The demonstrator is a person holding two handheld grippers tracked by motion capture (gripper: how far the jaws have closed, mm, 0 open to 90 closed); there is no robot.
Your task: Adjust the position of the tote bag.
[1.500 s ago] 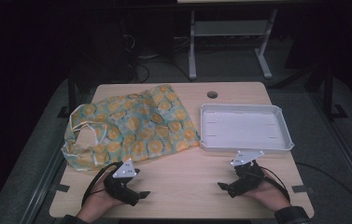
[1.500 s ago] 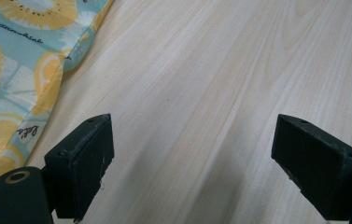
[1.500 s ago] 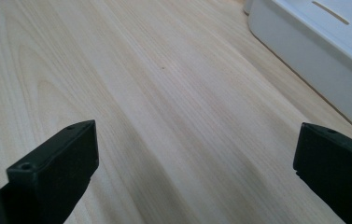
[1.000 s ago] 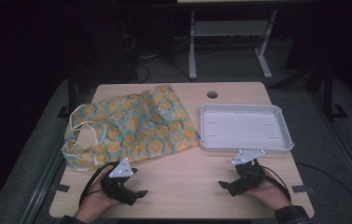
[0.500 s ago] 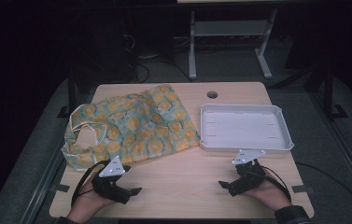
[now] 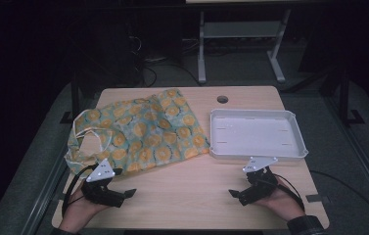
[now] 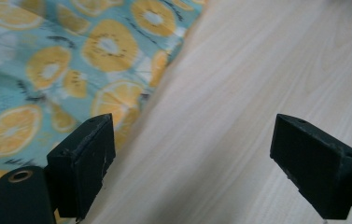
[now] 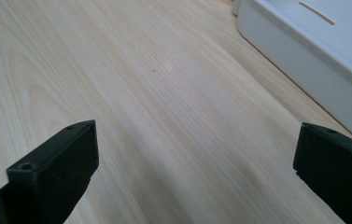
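- A cloth bag (image 6: 143,132) printed with orange slices on a teal ground lies flat on the left half of the wooden table (image 6: 192,191); its pale handles (image 6: 86,132) loop at the bag's left end, near the table's left edge.
- In the left gripper view the same cloth (image 7: 66,70) covers the upper left, its edge running diagonally down toward the left jaw, with bare wood to the right.
- The left gripper (image 6: 123,193) rests low at the table's front left corner, just in front of the bag's near edge, held by a hand (image 6: 77,210). Its jaws stand wide apart with nothing between them but tabletop; the left jaw sits over or just beside the cloth's edge, and whether it touches cannot be told.
- A white shallow tray (image 6: 255,152) sits on the right half of the table, just beside the bag's right corner. A round hole (image 6: 222,99) shows in the tabletop beyond it.
- The right gripper (image 6: 236,193) lies at the front right, just in front of the tray's near wall, held by the other hand (image 6: 282,203). Its jaws are spread wide over bare wood, and the tray's wall (image 8: 304,70) runs along the upper right of its view.
- Beyond the table the dark floor holds a grey metal stand (image 6: 241,34).
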